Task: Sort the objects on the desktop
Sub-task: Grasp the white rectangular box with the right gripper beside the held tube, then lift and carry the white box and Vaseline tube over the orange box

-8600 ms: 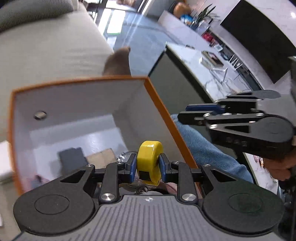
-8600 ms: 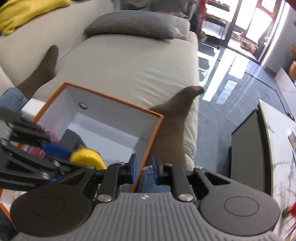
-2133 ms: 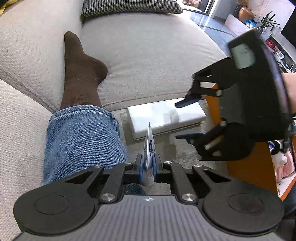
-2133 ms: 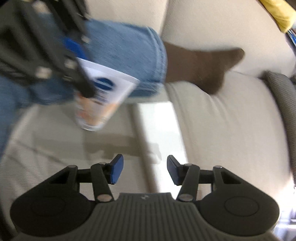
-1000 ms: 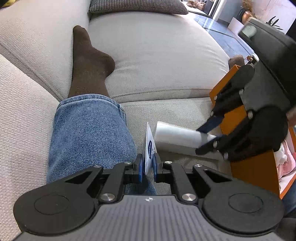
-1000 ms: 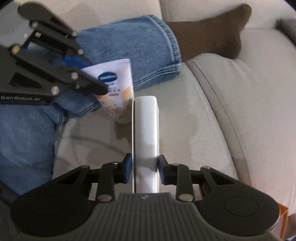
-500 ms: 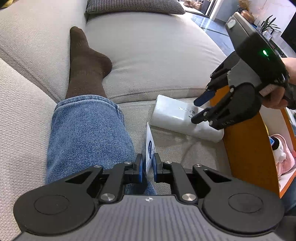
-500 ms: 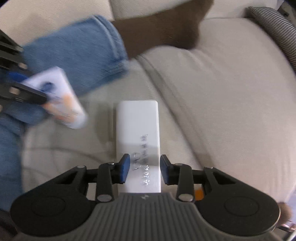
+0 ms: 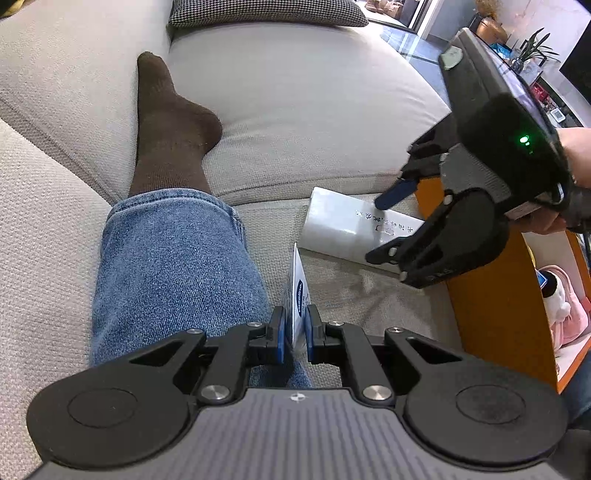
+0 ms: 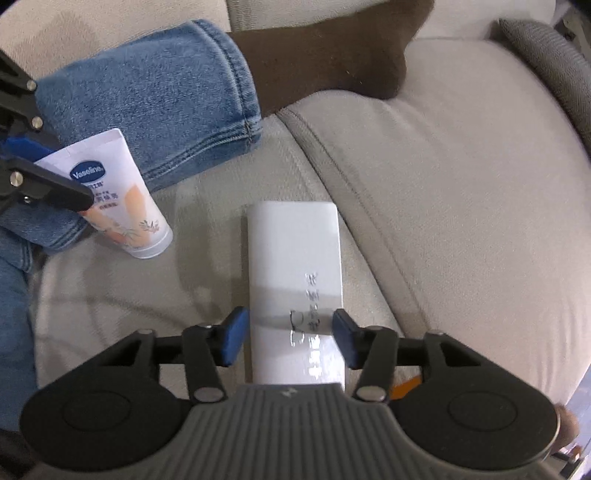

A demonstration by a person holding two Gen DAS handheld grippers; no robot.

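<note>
My left gripper [image 9: 293, 328] is shut on the flat crimped end of a white hand-cream tube [image 9: 295, 291], which hangs cap-down over the sofa seat [image 10: 122, 206]. A long white box [image 10: 291, 251] with small printed characters lies flat on the beige sofa seat beside the tube. My right gripper [image 10: 288, 339] points down over the box's near end; its jaws are opening. The box lies between the blue pads [image 10: 234, 338], which stand just clear of its sides. From the left wrist view, the right gripper [image 9: 380, 229] hovers over the box [image 9: 332, 221].
A person's leg in blue jeans [image 9: 166, 258] and a brown sock [image 9: 170, 129] lies along the sofa left of the box. An orange box [image 9: 495, 314] with a pink plush toy [image 9: 565, 302] inside stands at the right. A checked cushion [image 9: 266, 11] sits at the sofa's far end.
The right gripper laid the white box from standing on its edge to flat on the sofa, and its jaws have spread off the box. The left gripper with the tube stayed put.
</note>
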